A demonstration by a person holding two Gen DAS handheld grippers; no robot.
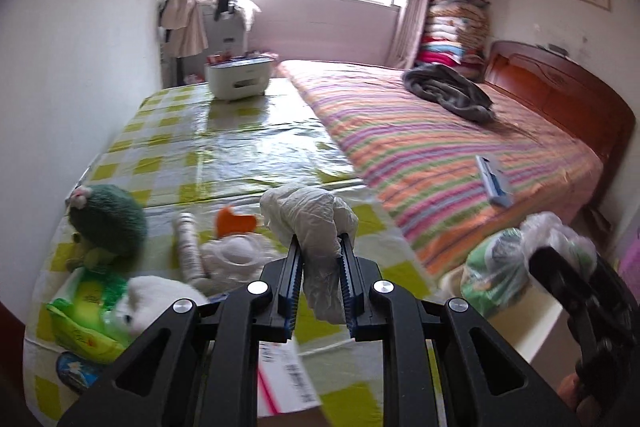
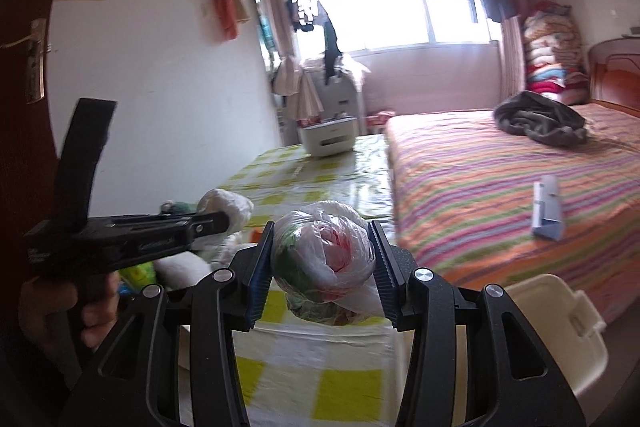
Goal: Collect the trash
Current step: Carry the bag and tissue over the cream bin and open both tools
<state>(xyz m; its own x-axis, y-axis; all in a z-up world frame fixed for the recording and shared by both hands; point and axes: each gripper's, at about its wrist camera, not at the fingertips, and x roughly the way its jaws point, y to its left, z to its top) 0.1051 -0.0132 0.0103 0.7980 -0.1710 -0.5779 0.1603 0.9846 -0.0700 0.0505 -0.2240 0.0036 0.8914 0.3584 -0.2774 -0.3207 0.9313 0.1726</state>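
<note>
left wrist view: the left tool (image 1: 320, 251) is clamped narrow on a crumpled white wad (image 1: 312, 223), held up over the checked counter (image 1: 224, 143). low to the right sits the cream bin (image 1: 532, 331), and the right tool (image 1: 560, 267) with its bagged trash (image 1: 504, 267) hangs just over it, so the right hand looks nearer the drop.

right wrist view: the right tool (image 2: 322, 267) grips a knotted plastic bag (image 2: 324, 259) at middling width, pads on both sides. the bin's rim (image 2: 560, 311) lies below and right of it. the left tool (image 2: 212, 223) with its wad (image 2: 228, 207) trails off to the left, farther from the bin.
</note>
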